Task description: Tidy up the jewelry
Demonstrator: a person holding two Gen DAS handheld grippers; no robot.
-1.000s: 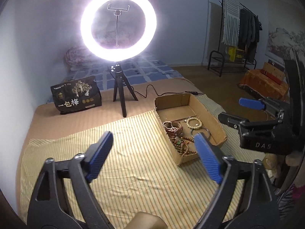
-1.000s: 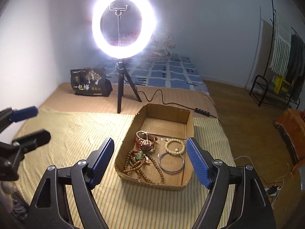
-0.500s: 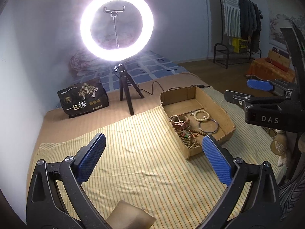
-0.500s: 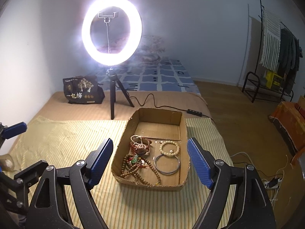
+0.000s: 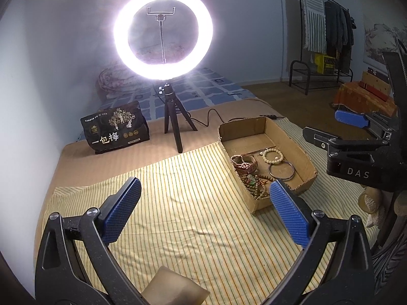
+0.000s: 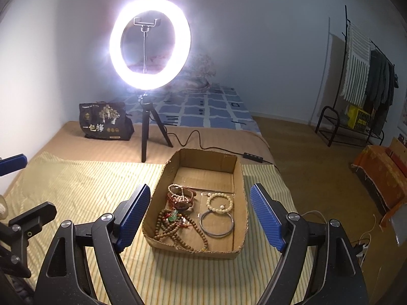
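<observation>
Both grippers have drawn slightly nearer the cardboard box (image 6: 239,178) since a moment ago. Left gripper (image 5: 203,211) is hovering spread wide, holding nothing, over the striped cloth (image 5: 178,203). Right gripper (image 6: 198,218) is hanging released, its ribbed blue pads flanking the box. Inside are lying a smooth metal bangle (image 6: 216,223), a pale bead bracelet (image 6: 219,202) and brown wooden bead strands (image 6: 175,228).

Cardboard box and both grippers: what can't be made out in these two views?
- Left view: the left gripper's right finger covers part of the brown beads in the box.
- Right view: the tangled red piece is too small to identify.
- Right view: the box's near wall hides the floor just behind it.
- Right view: right gripper handle cut off below.
</observation>
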